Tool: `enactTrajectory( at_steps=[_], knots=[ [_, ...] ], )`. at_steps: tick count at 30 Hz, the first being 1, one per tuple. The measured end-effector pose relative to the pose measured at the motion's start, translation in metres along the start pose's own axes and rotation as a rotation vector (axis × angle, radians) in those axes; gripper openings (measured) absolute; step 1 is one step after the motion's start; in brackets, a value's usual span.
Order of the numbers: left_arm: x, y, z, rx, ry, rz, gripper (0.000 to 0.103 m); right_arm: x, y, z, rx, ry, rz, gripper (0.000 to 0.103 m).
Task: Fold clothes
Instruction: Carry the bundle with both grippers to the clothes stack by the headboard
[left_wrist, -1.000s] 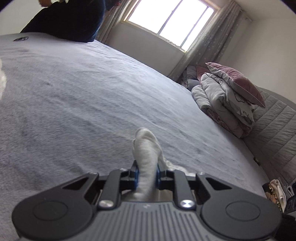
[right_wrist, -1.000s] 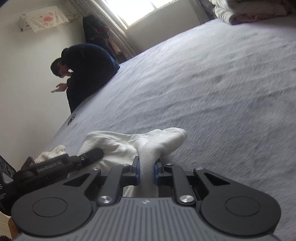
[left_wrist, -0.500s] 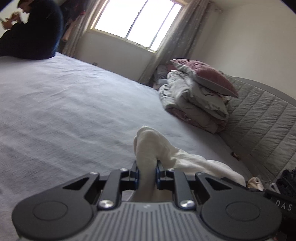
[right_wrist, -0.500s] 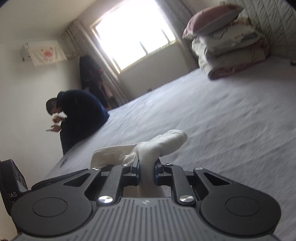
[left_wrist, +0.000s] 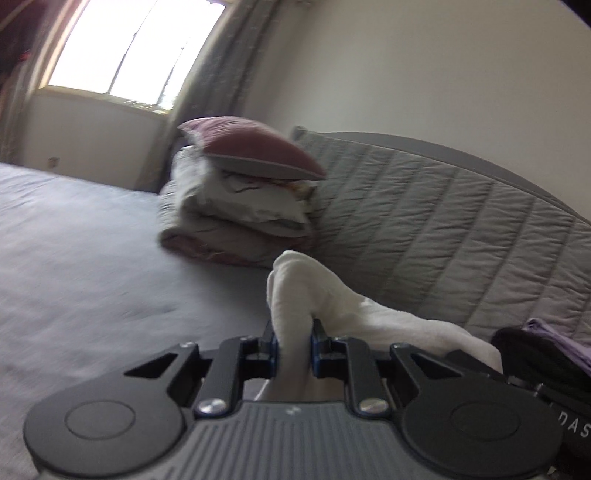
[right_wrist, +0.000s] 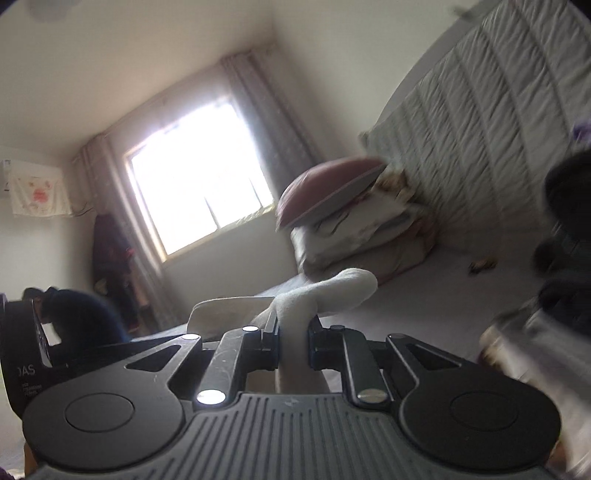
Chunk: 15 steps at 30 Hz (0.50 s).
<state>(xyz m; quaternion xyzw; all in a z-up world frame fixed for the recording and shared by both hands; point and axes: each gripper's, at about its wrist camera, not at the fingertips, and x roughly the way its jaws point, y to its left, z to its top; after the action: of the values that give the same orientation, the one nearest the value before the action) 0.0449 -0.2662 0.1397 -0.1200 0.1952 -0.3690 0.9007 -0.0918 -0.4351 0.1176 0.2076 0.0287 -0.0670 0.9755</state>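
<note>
- Bed (left_wrist: 74, 266): big grey cover, mostly bare in front of both grippers. Looks like the place to lay the cloth down flat, I think.
- Headboard (left_wrist: 443, 221): grey, quilted, at the far end of the bed. Not in the way.
- Window (right_wrist: 195, 192): bright, w/ grey curtains at the sides.
- Person (right_wrist: 77, 317): dark top, sits at the bed's far edge, well apart from the cloth.
- Bedding pile (left_wrist: 236, 221): folded quilts w/ a dark pink pillow (left_wrist: 251, 147) on top, next to the headboard. Only bulky thing ahead; a fold should stay short of it.
- Dark stuff (right_wrist: 569, 236): blurry, close on the right gripper's right side; can't tell what it is. Could bump.
- White garment (left_wrist: 388, 321): soft, thick; can't tell what kind. Held up off the bed, stretched sideways btw. the two grippers, so its long way runs left to right. Both hands hold it the same, neither is nearer.
- Left gripper (left_wrist: 293, 345): jaws pinch one bunched end of the garment.
- Right gripper (right_wrist: 294, 345): jaws pinch the other bunched end; a tuft pokes out past the fingers.
</note>
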Motion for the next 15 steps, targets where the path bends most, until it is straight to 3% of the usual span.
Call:
enactTrajectory(
  at_steps=[10,15],
  knots=[
    [0.067,-0.161,0.044,0.159,-0.034,-0.272,0.017,-0.057,-0.071,0.090,-0.164,-0.217,-0.202,0.016],
    [0.084,-0.231,0.059,0.221,-0.034,-0.392,0.018,-0.088,-0.103,0.130,-0.185,-0.297,-0.282,0.016]
  ],
)
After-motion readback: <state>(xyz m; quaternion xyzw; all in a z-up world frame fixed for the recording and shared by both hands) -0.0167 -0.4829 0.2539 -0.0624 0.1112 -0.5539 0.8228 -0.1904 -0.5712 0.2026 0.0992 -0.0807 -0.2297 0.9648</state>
